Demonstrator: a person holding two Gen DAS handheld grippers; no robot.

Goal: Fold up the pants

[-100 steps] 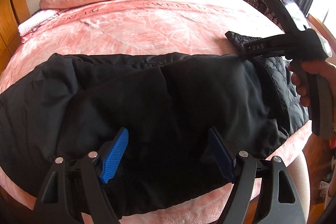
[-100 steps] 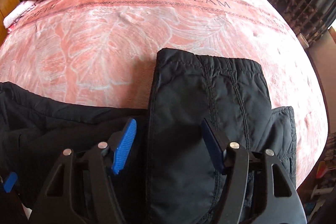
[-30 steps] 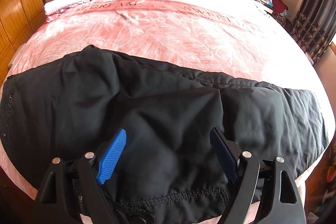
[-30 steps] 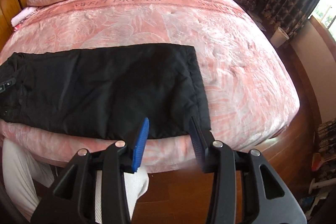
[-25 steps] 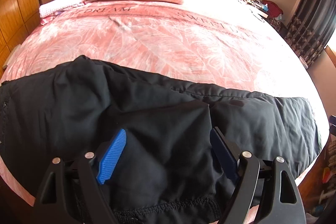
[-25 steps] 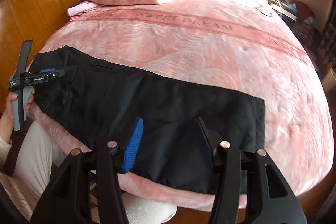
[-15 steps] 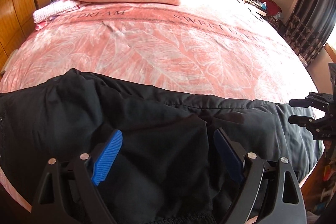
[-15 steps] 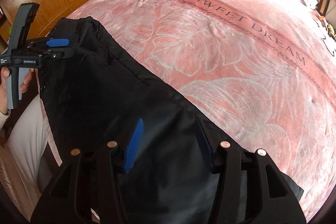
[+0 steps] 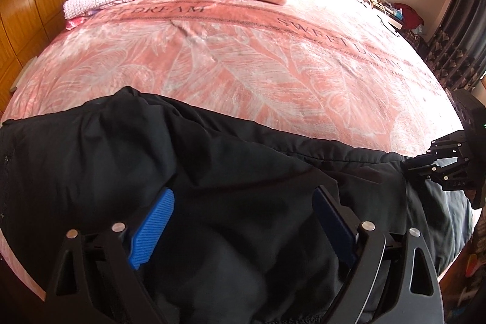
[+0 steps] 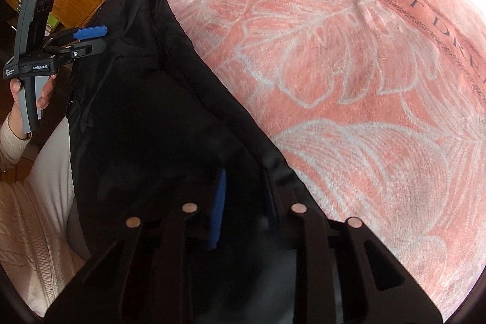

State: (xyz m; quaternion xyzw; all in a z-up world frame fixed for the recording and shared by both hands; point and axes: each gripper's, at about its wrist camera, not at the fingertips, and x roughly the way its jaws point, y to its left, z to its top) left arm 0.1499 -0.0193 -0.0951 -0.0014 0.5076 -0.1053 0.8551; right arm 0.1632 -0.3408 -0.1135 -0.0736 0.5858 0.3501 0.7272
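Black pants [image 9: 212, 172] lie lengthwise along the near edge of the bed [image 9: 273, 75], on its pink leaf-print blanket. Left gripper [image 9: 243, 220] hovers over the waist end w/ fingers wide apart and just opened further — fabric between, not pinched. Right gripper [image 10: 243, 196] has just closed, fingers together at the leg end — whether cloth is caught can't be told.
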